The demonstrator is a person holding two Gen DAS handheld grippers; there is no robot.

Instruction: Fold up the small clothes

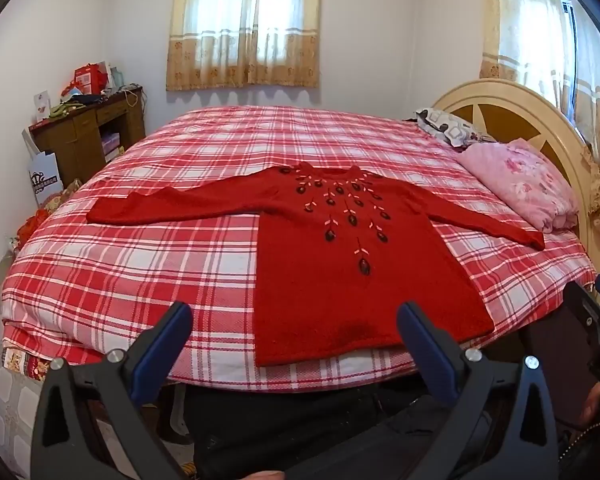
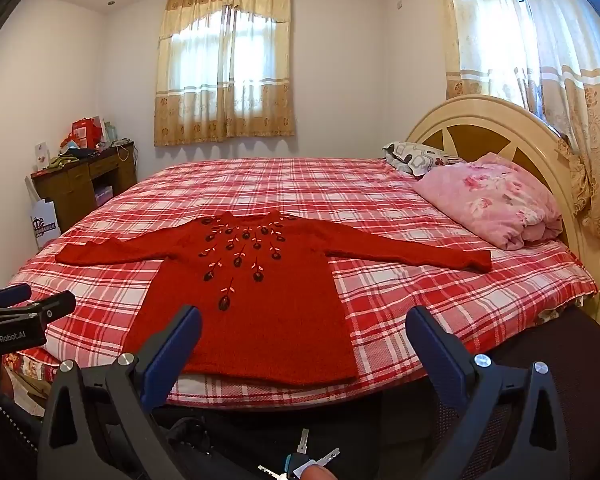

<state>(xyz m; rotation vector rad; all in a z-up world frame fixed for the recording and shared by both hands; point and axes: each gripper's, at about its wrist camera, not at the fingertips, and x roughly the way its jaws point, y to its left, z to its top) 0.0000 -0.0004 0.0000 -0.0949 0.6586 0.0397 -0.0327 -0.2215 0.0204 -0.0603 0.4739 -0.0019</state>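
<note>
Lying flat and face up near the front edge of the bed (image 1: pixel 140 264), the sweater (image 1: pixel 352 280) is spread with both sleeves stretched out sideways, toward 9 and 3 o'clock, and its hem turned toward the person at 6 o'clock; this layout is judged to be the starting pose for folding, since every edge and both sleeves are exposed and within reach. The embroidered front is seen uppermost, and the collar points toward 12 o'clock. No fold is seen yet, so the task is judged to be at its very start. The left gripper (image 1: pixel 294 330) is held before the bed's front edge, at the sweater's lower left corner as seen, with its jaws spread wide and nothing between them; no cloth is touched. The right gripper (image 2: pixel 304 334) is held likewise at the hem, its jaws wide apart and empty, with the hem's lower edge seen between them but not contacted. A pink quilt (image 2: pixel 488 204) and a pillow (image 2: pixel 416 158) are kept at 2 o'clock by the headboard (image 2: pixel 500 128), well apart from the sweater, so the working area is left free. A sleeve is judged the likeliest first thing to be taken.
</note>
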